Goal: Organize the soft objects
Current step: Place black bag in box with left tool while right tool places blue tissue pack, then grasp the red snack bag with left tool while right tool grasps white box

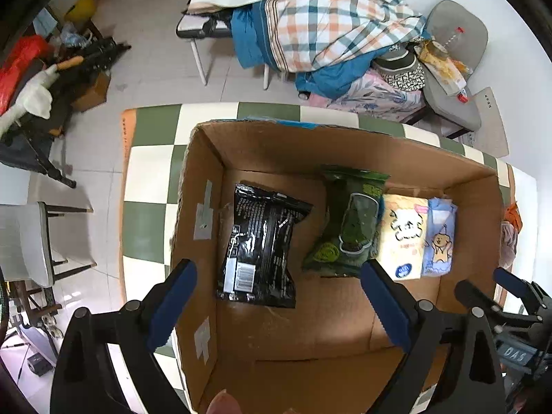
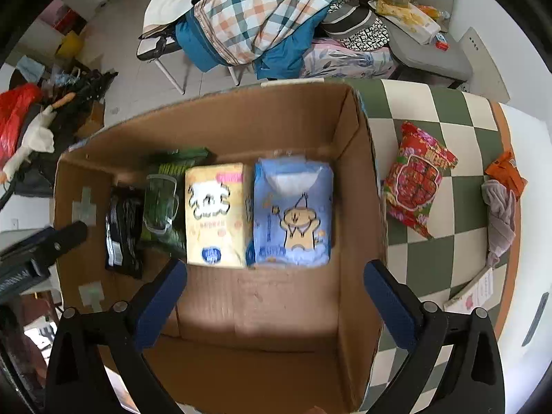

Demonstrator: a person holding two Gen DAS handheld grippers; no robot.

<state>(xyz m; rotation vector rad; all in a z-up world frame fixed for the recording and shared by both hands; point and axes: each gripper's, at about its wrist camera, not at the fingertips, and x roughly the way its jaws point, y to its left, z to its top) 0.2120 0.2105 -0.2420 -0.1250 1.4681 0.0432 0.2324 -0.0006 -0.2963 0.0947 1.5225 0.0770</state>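
Left wrist view: a box [image 1: 345, 158] sits mid-frame on a green-checked table [image 1: 151, 145], tiled floor and a bedding pile [image 1: 324, 27] above. Inside lie a black pack [image 1: 258, 245], green pack [image 1: 348, 220], yellow tissues [image 1: 403, 234] and blue tissues [image 1: 440, 238]; print unreadable. The left gripper [image 1: 276, 303] is spread, empty.

Right wrist view: the right gripper [image 2: 276, 296] is spread over the box. At right, a red pack [image 2: 415, 179] lies on the table; an orange packet [image 2: 507, 172] is half hidden by cloth [image 2: 500, 217].
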